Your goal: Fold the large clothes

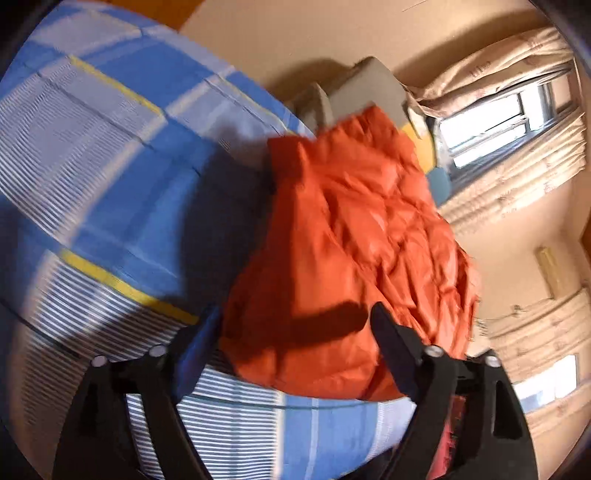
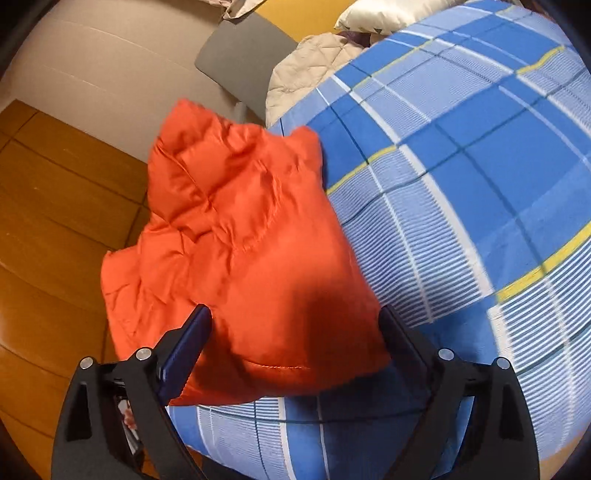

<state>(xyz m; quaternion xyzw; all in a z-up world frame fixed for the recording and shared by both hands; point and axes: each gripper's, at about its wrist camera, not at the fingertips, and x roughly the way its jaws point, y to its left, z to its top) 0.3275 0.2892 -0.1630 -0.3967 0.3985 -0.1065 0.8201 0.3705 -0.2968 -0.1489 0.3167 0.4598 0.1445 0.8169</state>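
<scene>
An orange puffer jacket (image 1: 343, 258) lies bunched in a compact folded heap at the edge of a bed with a blue, white and yellow plaid sheet (image 1: 110, 177). My left gripper (image 1: 295, 325) is open, its two fingers spread on either side of the jacket's near end, holding nothing. In the right wrist view the same jacket (image 2: 240, 240) lies on the bed's edge over the plaid sheet (image 2: 461, 166). My right gripper (image 2: 295, 325) is open too, fingers spread just above the jacket's near corner, empty.
A wooden floor (image 2: 55, 221) lies left of the bed. A grey chair (image 2: 236, 55) stands by the wall beyond the jacket. A beige quilt (image 2: 306, 70) and a pillow (image 2: 388, 14) sit at the bed's far end. Curtains and a window (image 1: 487, 118) show in the left view.
</scene>
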